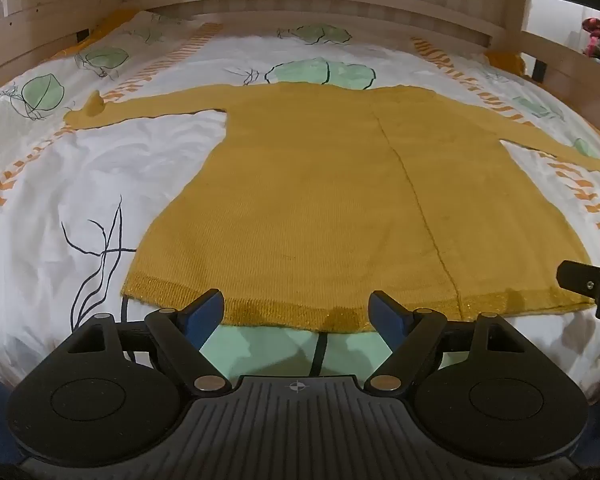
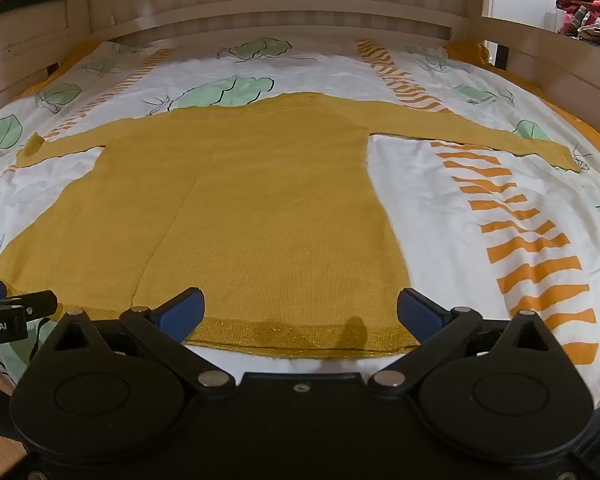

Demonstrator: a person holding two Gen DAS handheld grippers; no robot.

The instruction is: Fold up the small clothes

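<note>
A mustard-yellow knitted sweater [image 1: 320, 184] lies flat on the bed with both sleeves spread out to the sides and its hem [image 1: 300, 316] nearest to me. My left gripper [image 1: 296, 308] hovers over the left part of the hem, its blue pads wide apart and holding nothing. The right wrist view shows the same sweater [image 2: 260, 200]. There my right gripper [image 2: 302, 306] is open over the right part of the hem [image 2: 300, 336], gripping nothing. Each gripper shows at the edge of the other's view: the right gripper [image 1: 588, 280] and the left gripper [image 2: 20, 304].
The bedsheet [image 1: 80, 200] is white with green leaves and orange stripes. A wooden bed frame [image 1: 300, 0] runs along the far side and both ends. Colourful items [image 2: 584, 16] lie beyond the frame at the far right.
</note>
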